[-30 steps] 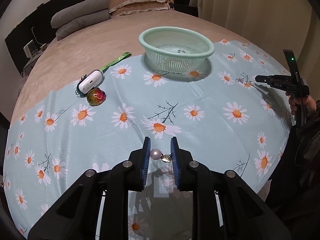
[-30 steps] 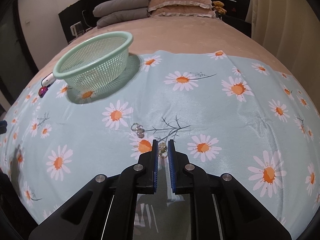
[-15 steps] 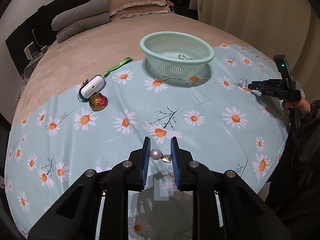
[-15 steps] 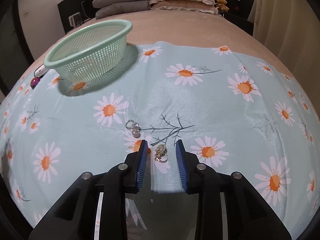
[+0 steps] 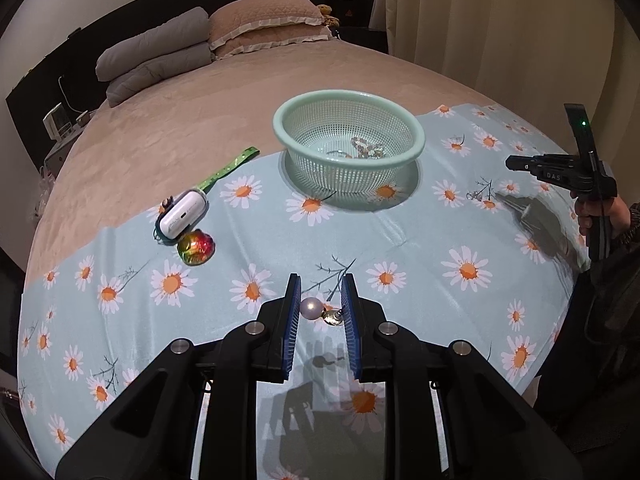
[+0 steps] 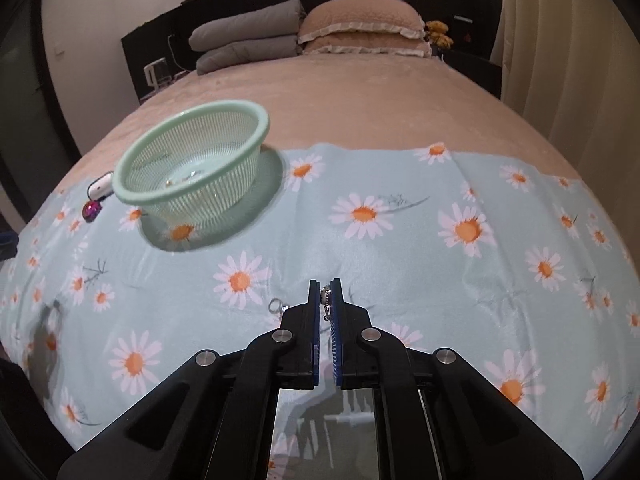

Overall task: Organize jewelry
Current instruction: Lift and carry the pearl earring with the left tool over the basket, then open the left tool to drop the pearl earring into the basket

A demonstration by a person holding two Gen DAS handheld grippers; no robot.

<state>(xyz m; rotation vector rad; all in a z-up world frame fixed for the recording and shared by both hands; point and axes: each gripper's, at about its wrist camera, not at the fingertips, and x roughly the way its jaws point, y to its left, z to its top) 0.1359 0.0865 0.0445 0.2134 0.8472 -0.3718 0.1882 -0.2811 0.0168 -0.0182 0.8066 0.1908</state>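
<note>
Item 1, nearest: left gripper (image 5: 320, 306), jaws closed onto a pearl earring (image 5: 312, 308), held clear above the daisy-print cloth (image 5: 400, 236). The pearl sits against the left pad and its small metal fitting against the right. The hold is judged slight, so a level carry without jolts is advised.

Item 2: right gripper (image 6: 326, 294), jaws nearly together and pinched on a small silver chain piece (image 6: 327, 300), which hangs between the pads just above the cloth. A further silver piece (image 6: 277, 306) is left on the cloth just beside the left jaw.

Item 3, mid-distance: green mesh basket (image 5: 348, 134), upright on the cloth, with several jewelry pieces already lying in its bottom. Release is best made low over the centre, one gripper at a time, so that nothing bounces off the rim.

Item 4, left of the basket: white case (image 5: 182, 216) and iridescent ornament (image 5: 196, 246), touching; a green strap (image 5: 228, 170) lies beyond.
</note>
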